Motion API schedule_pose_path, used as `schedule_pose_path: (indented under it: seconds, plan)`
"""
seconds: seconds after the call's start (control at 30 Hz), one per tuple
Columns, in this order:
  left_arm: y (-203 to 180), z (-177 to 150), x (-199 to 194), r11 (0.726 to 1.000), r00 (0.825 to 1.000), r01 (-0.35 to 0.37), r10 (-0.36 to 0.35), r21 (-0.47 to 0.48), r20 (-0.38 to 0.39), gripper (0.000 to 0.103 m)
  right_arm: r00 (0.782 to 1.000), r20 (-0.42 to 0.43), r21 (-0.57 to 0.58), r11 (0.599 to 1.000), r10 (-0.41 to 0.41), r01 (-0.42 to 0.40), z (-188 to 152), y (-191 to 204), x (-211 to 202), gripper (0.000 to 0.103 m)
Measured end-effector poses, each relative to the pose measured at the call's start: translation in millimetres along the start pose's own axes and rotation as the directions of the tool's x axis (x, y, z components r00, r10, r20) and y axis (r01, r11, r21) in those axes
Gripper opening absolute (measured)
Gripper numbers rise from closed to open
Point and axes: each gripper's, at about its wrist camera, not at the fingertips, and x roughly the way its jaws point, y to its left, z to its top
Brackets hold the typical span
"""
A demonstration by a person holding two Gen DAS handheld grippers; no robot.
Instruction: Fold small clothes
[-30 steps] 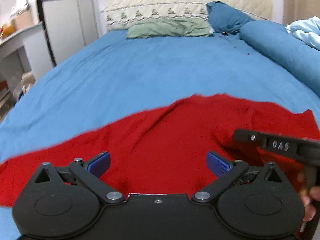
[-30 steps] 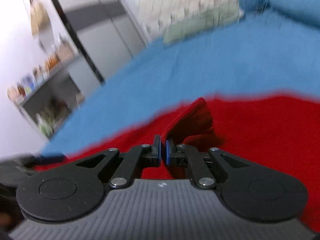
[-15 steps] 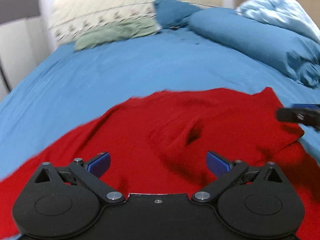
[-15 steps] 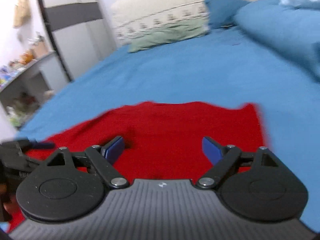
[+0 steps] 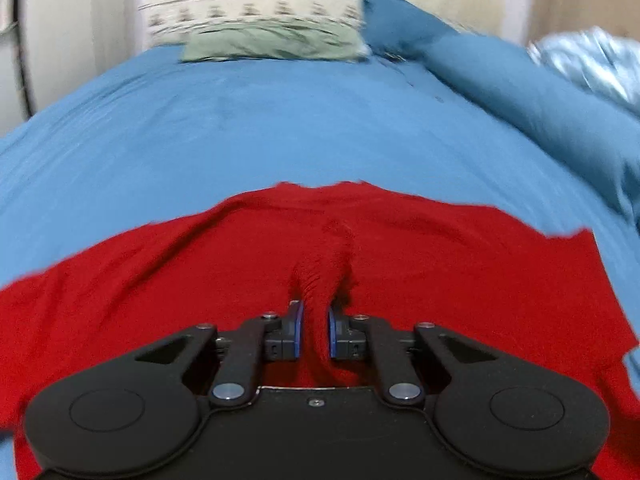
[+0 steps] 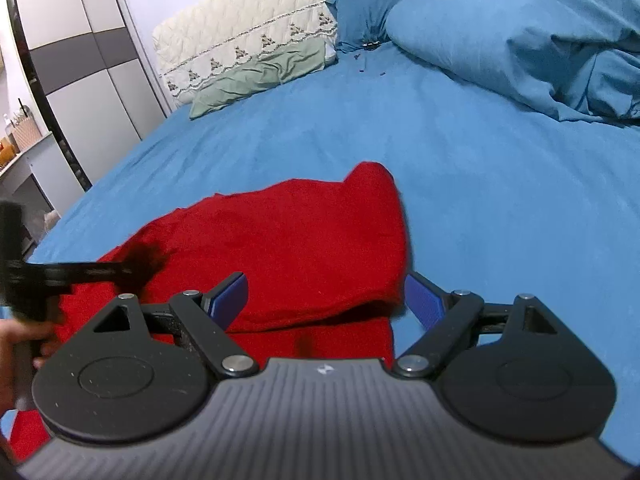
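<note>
While one red garment (image 5: 440, 272) lies on bed (image 5: 280, 128), left hand-held gripper (image 5: 314, 336) pinching its ridge, right hand-held gripper (image 6: 326, 300) spread wide

No readable text, label, brand or number shows in either view.

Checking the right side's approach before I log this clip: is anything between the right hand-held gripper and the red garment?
Nothing visible. The right hand-held gripper is open with the red garment's folded edge directly ahead between its fingers. The left hand-held gripper is off to the side, pinching a ridge of the cloth.
</note>
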Motion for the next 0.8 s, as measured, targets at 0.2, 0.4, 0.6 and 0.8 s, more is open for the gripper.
schedule_pose_path:
  seconds: [0.2, 0.4, 0.6, 0.8]
  plan:
    - [24.0, -19.4, -0.3, 0.99, 0.996, 0.086, -0.088, -0.114, -0.013, 0.04, 0.997, -0.028, -0.09, 0.993, -0.073, 0.071, -1.9, 3.8, 14.1, 0.101]
    - [26.0, -14.6, -2.9, 0.985, 0.998, 0.057, -0.054, -0.166, 0.026, 0.005, 0.989, -0.05, -0.214, 0.969, -0.139, 0.125, -14.2, 9.2, 28.3, 0.101]
    - [52.8, -8.0, -41.4, 0.98, 0.976, -0.039, 0.079, -0.194, 0.203, 0.005, 0.98, -0.047, -0.305, 0.937, -0.195, 0.172, -19.6, 16.0, 53.1, 0.101]
    - [91.0, -20.5, -37.7, 0.963, 0.975, -0.076, 0.127, -0.258, 0.184, 0.005, 0.977, -0.033, -0.343, 0.921, -0.211, 0.187, -20.7, 28.0, 66.6, 0.101]
